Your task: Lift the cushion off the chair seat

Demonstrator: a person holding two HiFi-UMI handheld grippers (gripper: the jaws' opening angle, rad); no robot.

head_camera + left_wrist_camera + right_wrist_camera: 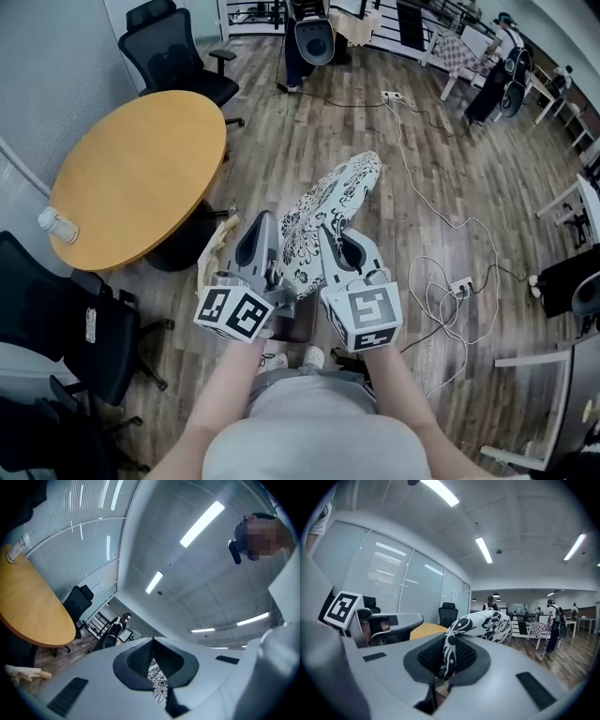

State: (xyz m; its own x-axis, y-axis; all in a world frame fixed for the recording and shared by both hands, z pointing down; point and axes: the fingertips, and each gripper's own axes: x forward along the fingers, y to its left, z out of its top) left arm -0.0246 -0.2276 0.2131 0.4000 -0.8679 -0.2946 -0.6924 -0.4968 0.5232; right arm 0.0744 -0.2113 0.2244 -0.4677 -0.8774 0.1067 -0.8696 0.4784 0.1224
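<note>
Cushion (330, 208), patterned black and white, hangs raised before the person, above the wooden floor (441, 169). Left gripper (263, 234) and right gripper (337, 246) each clench its near edge. Risk: the shallow edge pinches may slip under the cushion's unsupported bulk.

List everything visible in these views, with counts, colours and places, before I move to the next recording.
cushion: one, black-and-white patterned, held up between both grippers
round table: one, light wood, left
bottle: one, pale, near the table's left edge
office chairs: at least two, black, beyond the table and at near left
cream bundle: one, by the table's near edge; what it is, unclear
cables: several, white, on the wood floor at right
power strip: one, white, among the cables
left gripper: one, grey, shut on the cushion's edge
right gripper: one, grey, shut on the cushion's edge
</note>
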